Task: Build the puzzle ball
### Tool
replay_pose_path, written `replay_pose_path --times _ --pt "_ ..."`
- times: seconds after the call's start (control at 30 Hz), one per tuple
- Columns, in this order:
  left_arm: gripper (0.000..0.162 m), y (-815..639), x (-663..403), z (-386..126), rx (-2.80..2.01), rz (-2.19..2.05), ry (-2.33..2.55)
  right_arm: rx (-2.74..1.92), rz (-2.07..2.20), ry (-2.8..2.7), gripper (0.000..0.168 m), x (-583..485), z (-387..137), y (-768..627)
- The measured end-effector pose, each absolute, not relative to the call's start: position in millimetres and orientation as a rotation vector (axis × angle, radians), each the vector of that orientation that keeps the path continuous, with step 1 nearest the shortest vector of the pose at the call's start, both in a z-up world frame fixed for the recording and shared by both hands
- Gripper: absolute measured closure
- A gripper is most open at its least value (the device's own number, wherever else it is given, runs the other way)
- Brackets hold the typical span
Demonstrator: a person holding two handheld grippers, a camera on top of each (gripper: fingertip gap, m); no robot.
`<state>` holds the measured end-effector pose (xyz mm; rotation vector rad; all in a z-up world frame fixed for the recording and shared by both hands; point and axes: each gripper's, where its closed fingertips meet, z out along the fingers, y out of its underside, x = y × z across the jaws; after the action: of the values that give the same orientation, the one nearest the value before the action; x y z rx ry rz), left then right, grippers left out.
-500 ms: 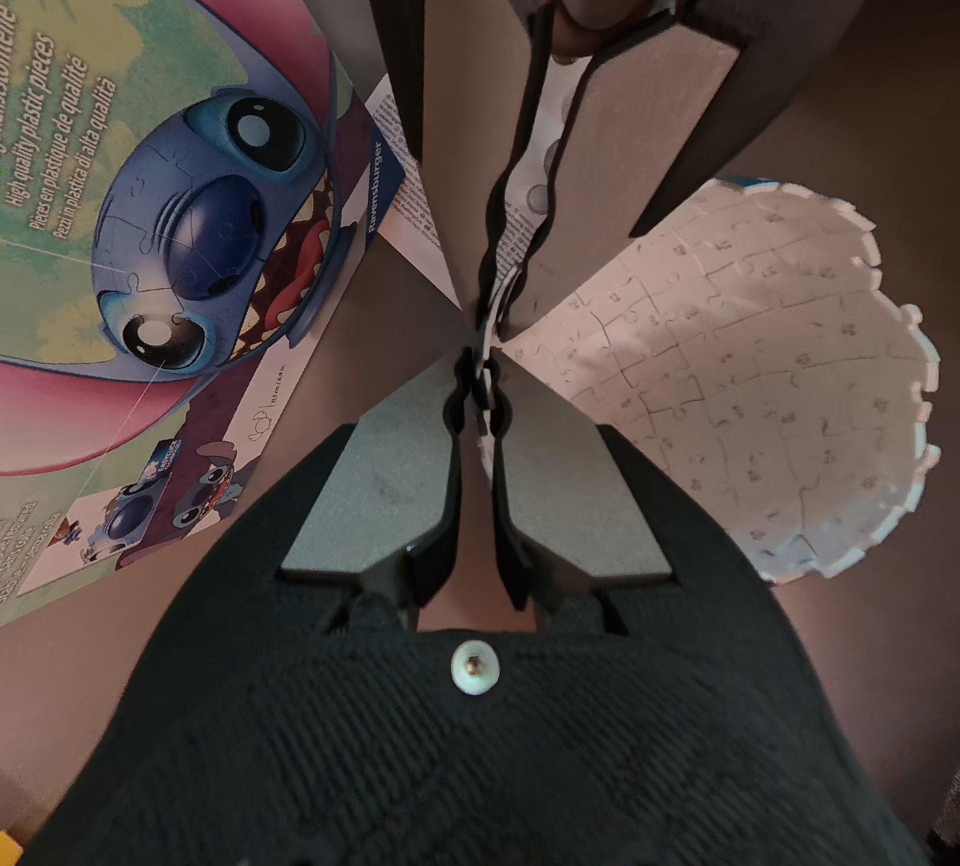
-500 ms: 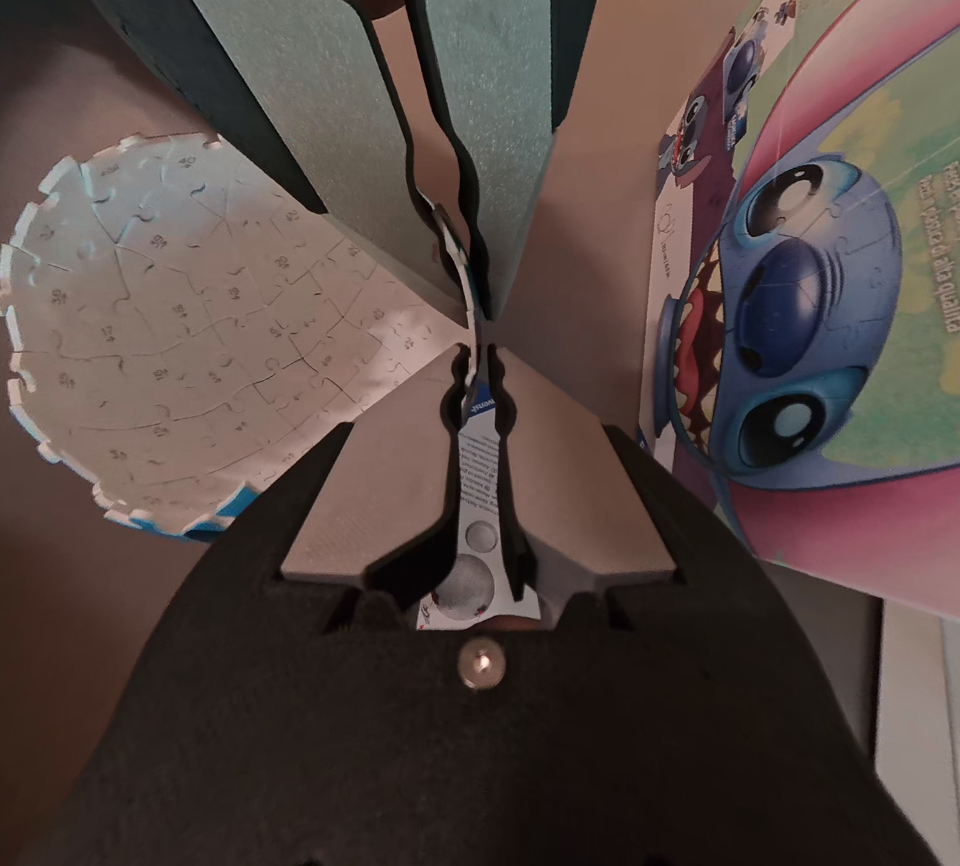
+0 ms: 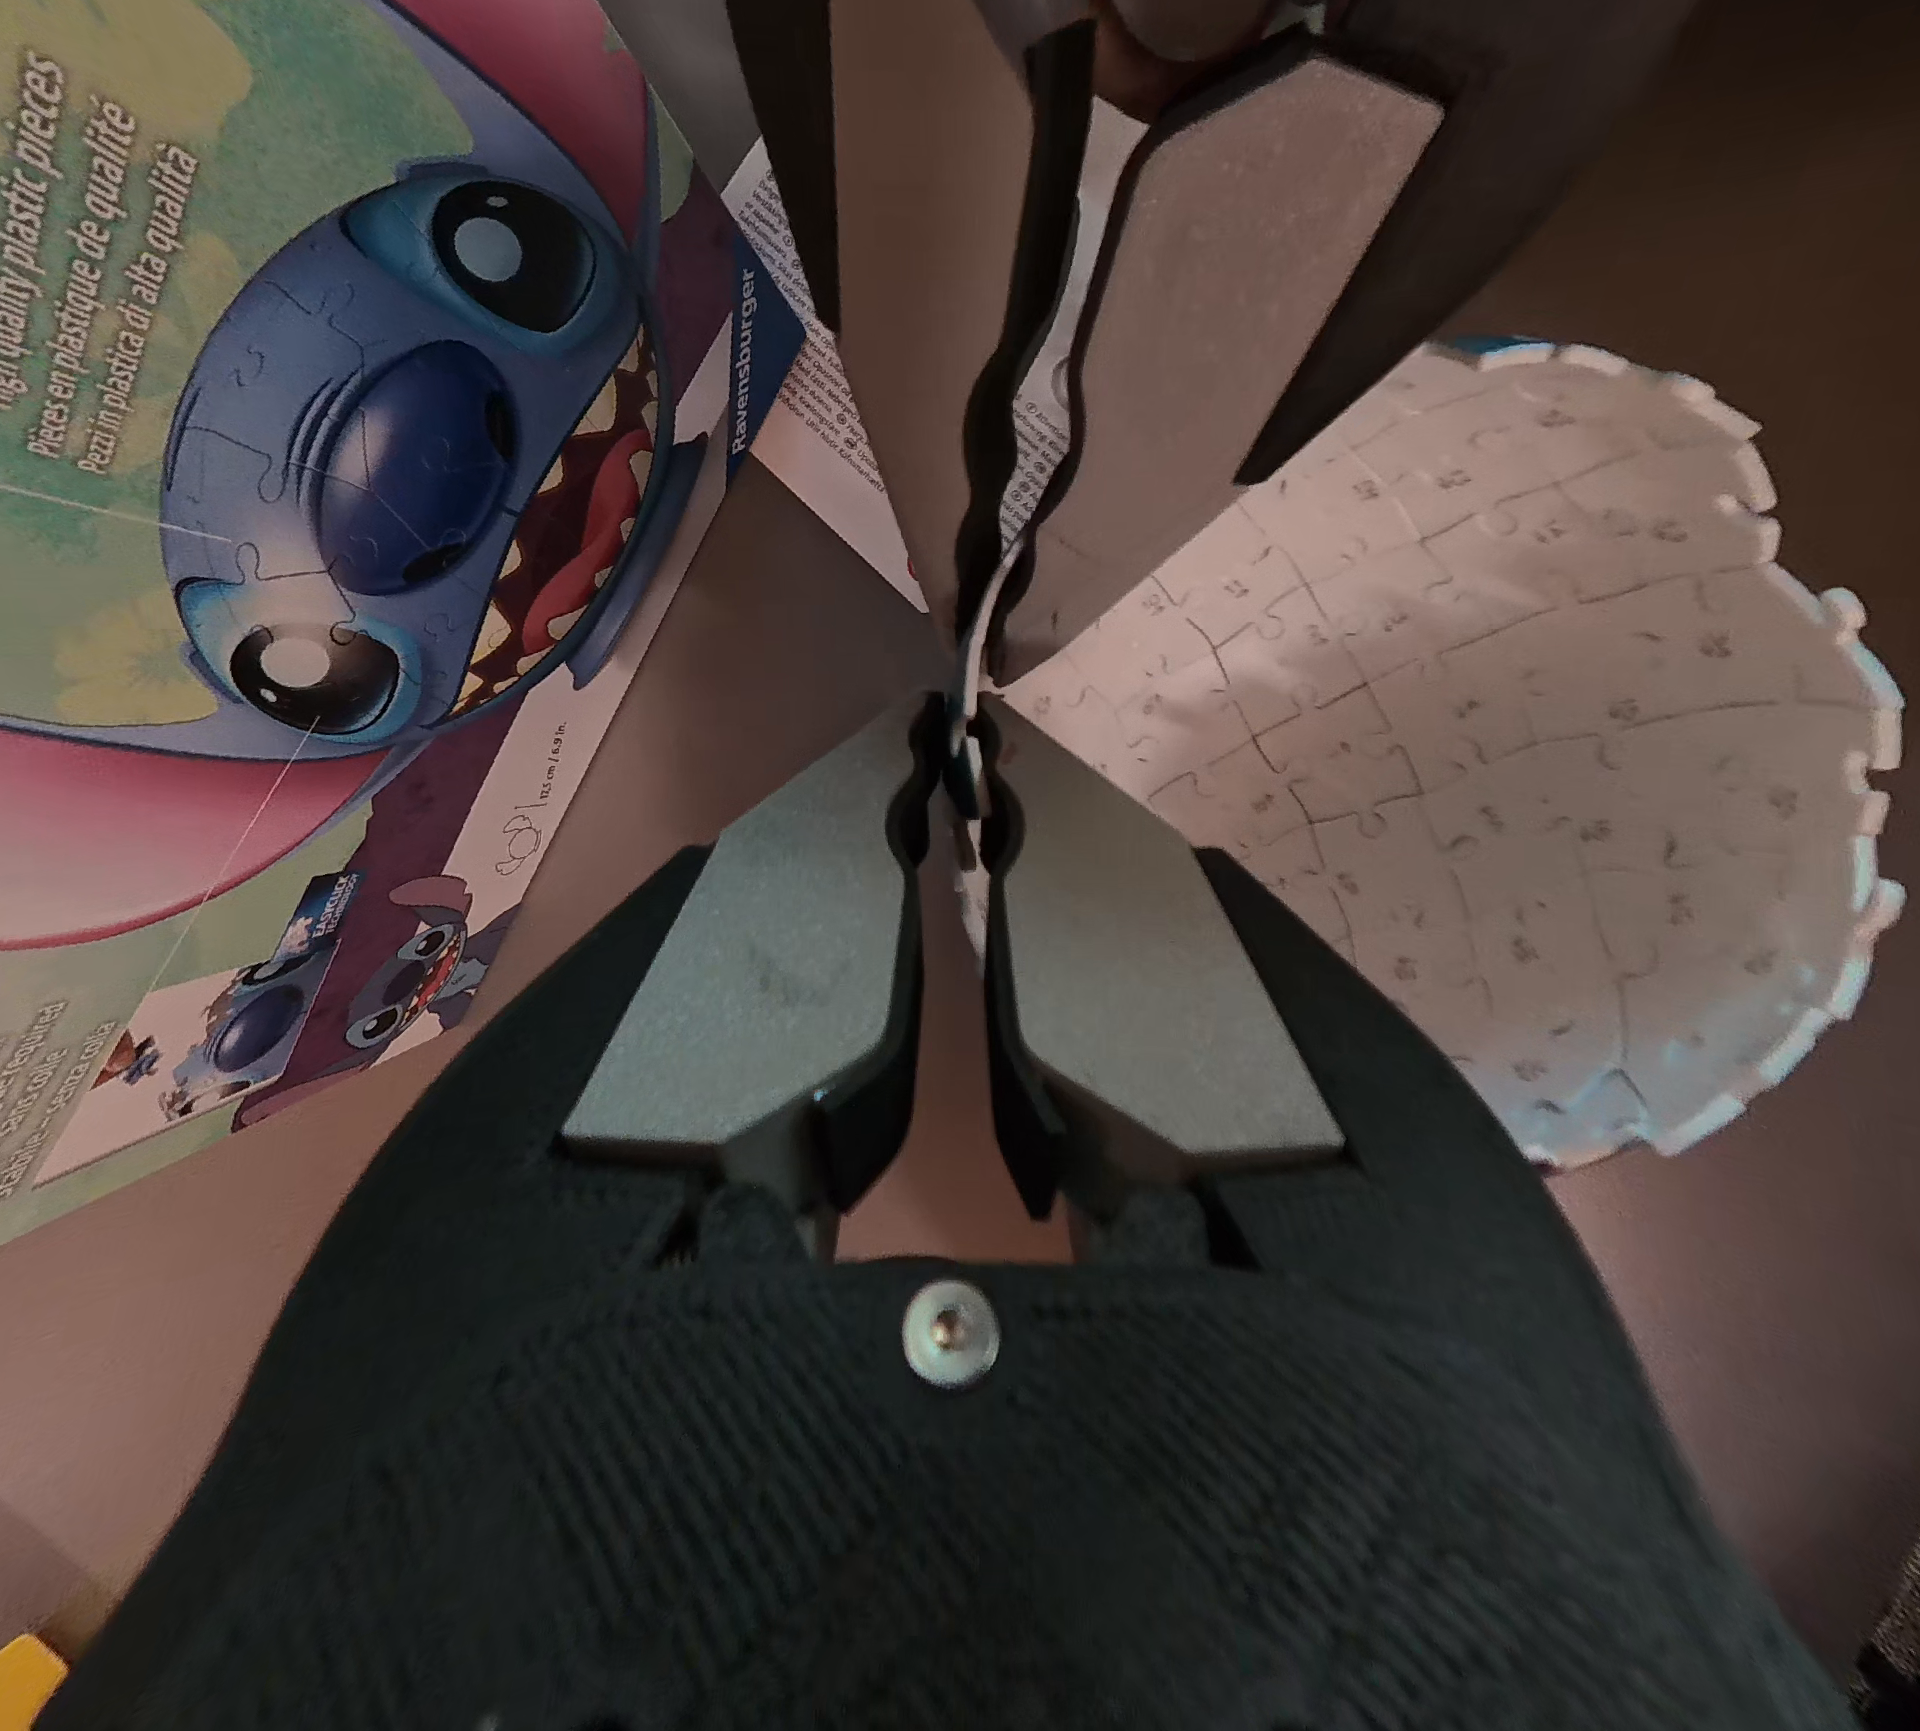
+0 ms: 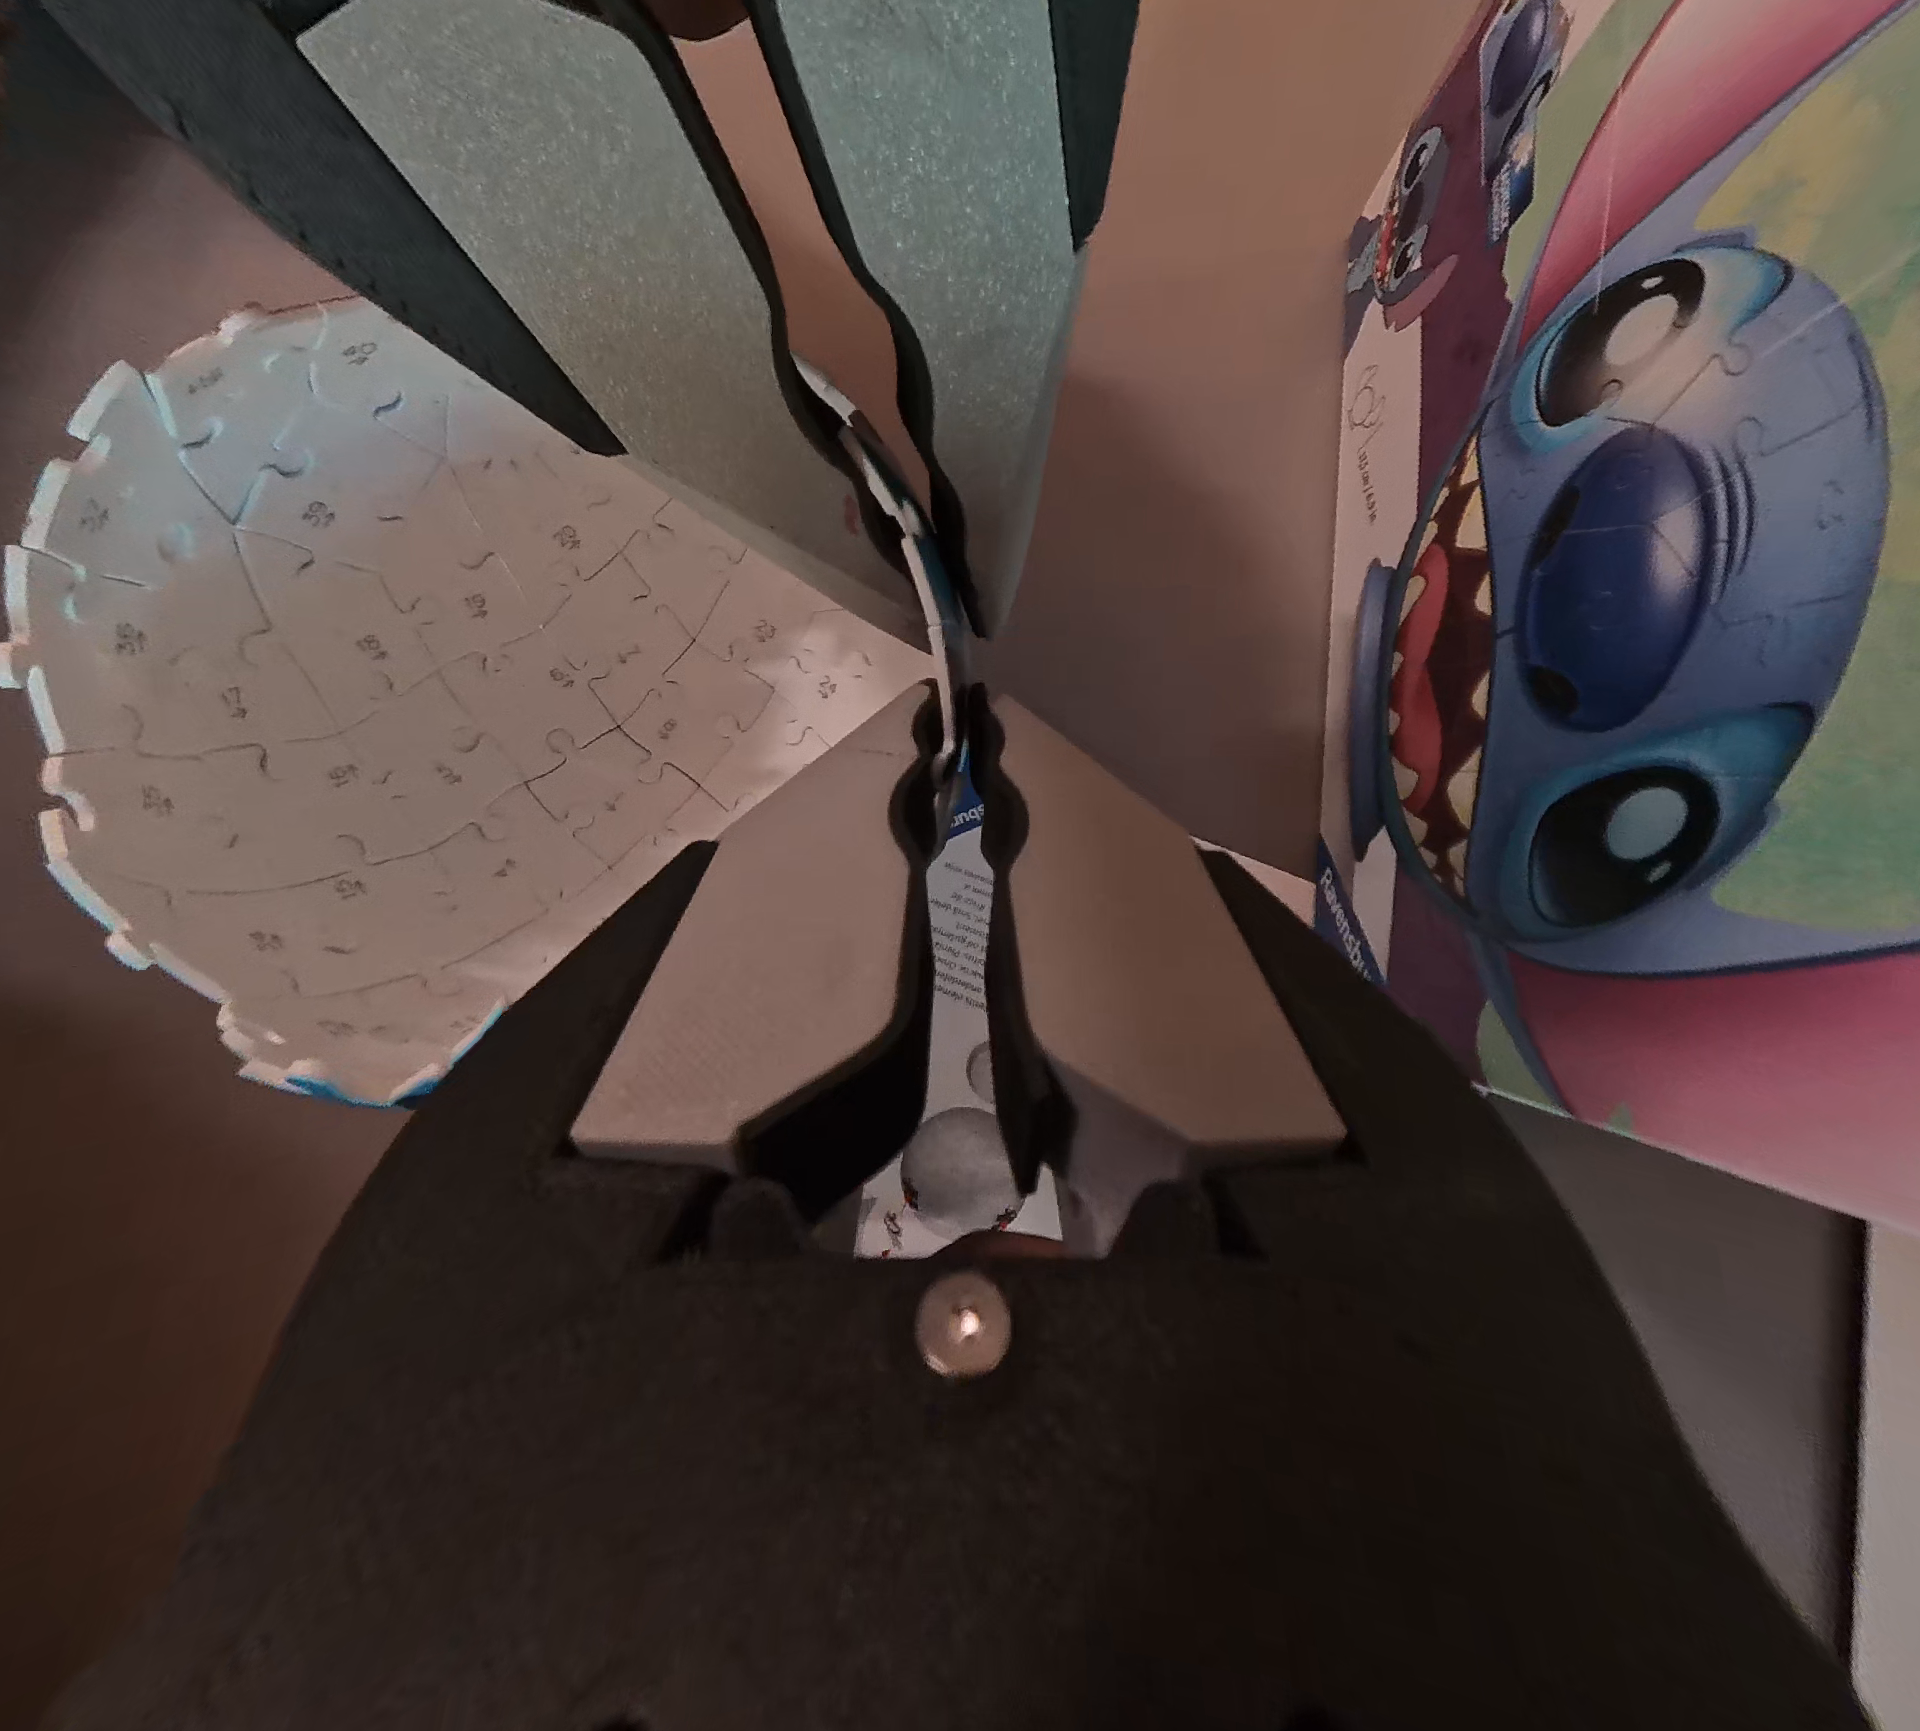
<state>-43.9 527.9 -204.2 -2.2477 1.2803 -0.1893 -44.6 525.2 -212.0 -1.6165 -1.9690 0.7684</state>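
My left gripper (image 3: 961, 751) and right gripper (image 4: 951, 741) meet tip to tip above the table. Both are shut on a thin curved puzzle piece strip (image 4: 920, 569), blue and white, that runs from one pair of jaws into the other (image 3: 982, 632). I cannot tell whether it is one piece or two joined. In the left wrist view the right gripper (image 3: 987, 632) reaches down from the top. In the right wrist view the left gripper (image 4: 961, 632) does the same. The half-built puzzle ball (image 3: 1507, 746) lies open like a white bowl of numbered pieces (image 4: 343, 694).
The puzzle box (image 3: 312, 434) with a blue cartoon face lies flat beside the grippers (image 4: 1683, 642). A printed leaflet (image 3: 821, 372) lies under them (image 4: 961, 912). The tabletop (image 3: 644, 850) is brown. A small yellow thing (image 3: 21, 1671) shows at the lower left corner. Both grippers' tips are close together, under 4 cm apart.
Almost nothing: both grippers stay tip to tip, shut on the piece strip, and the views have shifted only very slightly.
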Motion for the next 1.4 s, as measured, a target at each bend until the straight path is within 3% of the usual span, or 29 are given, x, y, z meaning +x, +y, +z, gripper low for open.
replay_pose_path --times 0.2,0.37,0.43,0.9,1.1,1.23,1.4 --pt "0.161 528 -46 -205 -2.255 -0.159 1.284 -1.648 0.797 -1.950 0.167 -46 -213 525" --pt "0.161 528 -45 -202 -2.249 -0.176 1.276 -1.635 0.724 -1.927 0.156 -45 -207 532" --pt "0.161 528 -48 -202 -2.254 -0.166 1.268 -1.611 0.682 -1.949 0.144 -39 -202 533" --pt "0.157 528 -47 -203 -2.250 -0.174 1.282 -1.560 0.685 -1.970 0.168 -41 -204 528" --pt "0.157 527 -48 -204 -2.255 -0.181 1.286 -1.582 0.721 -1.966 0.167 -40 -205 528" --pt "0.153 526 -52 -200 -2.263 -0.181 1.281 -1.578 0.681 -1.977 0.146 -29 -197 534" --pt "0.149 525 -46 -195 -2.240 -0.227 1.273 -1.602 0.737 -1.899 0.144 -23 -175 540"
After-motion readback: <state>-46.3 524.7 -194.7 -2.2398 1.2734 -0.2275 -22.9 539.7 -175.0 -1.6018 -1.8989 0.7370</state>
